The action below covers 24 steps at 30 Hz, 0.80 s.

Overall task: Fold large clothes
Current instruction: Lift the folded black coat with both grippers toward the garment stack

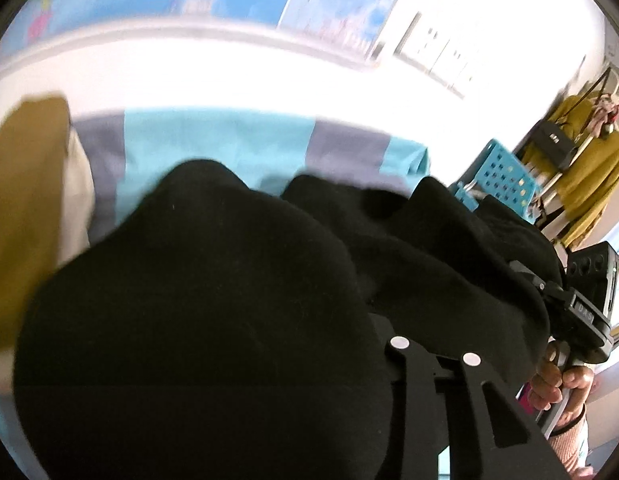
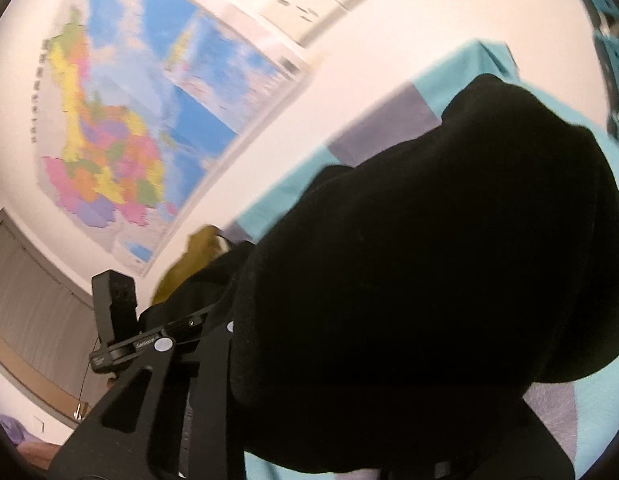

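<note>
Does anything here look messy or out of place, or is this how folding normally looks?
Nothing looks damaged or spilled. The black garment is bunched in a lump over the striped blue and grey bedcover, draped across both grippers rather than lying flat. An olive garment lies crumpled at the bed's edge. Both views are blurred.

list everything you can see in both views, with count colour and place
black garment: 1, black, bunched over both grippers, filling both views
bedsheet: 1, teal and grey blocks, under the garment
mustard cloth: 1, olive-yellow, left edge of the left view
crate: 1, blue, perforated, right of the bed
wall map: 1, multicoloured, on the white wall
left gripper: 1, black, fingertips hidden in garment
right gripper: 1, black, fingertips hidden
hand: 1, on the right gripper's handle
</note>
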### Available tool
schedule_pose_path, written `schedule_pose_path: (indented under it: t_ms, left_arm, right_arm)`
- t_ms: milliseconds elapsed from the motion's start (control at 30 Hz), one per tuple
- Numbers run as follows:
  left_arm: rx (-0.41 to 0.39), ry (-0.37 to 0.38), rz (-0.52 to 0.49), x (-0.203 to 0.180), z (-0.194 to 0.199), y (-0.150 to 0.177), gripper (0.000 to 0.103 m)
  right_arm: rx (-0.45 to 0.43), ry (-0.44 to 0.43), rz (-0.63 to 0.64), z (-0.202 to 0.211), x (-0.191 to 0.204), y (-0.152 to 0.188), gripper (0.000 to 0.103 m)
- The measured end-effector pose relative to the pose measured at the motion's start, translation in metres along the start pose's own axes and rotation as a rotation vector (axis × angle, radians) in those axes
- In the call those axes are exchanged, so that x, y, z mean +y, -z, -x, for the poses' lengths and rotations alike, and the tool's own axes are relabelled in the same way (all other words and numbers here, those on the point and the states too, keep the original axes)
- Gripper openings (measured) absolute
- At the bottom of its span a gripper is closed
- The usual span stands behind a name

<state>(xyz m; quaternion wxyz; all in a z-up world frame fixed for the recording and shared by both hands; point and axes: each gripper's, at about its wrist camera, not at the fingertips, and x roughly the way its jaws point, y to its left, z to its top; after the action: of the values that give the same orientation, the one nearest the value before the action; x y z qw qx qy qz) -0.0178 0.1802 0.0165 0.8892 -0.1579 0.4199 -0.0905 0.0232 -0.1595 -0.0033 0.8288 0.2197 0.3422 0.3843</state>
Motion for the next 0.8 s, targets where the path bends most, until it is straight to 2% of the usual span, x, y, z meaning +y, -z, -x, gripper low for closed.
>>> schedule_pose_path:
  t_ms: [133, 333, 500, 700, 800]
  left_arm:
    - [-0.075, -0.018, -0.060, -0.010, 0.045, -0.035, 0.033]
    - [-0.258, -0.123, -0.128, -0.005, 0.132, -0.080, 0.033]
    - [-0.403, -0.244, -0.096, 0.035, 0.210, -0.098, 0.033]
    - [-0.493, -0.416, -0.033, 0.107, 0.283, -0.131, 0.033]
    - [-0.550, -0.493, 0.022, 0.150, 0.314, -0.147, 0.033]
  right_arm:
    - [-0.037, -0.049, 0.089, 0.008, 0.048, -0.032, 0.028]
    - [-0.106, -0.159, 0.231, -0.005, 0.130, -0.079, 0.028]
    - [-0.106, -0.322, 0.323, -0.053, 0.212, -0.102, 0.028]
    - [-0.095, -0.459, 0.389, -0.129, 0.301, -0.118, 0.028]
    - [-0.092, -0.527, 0.419, -0.173, 0.338, -0.112, 0.027]
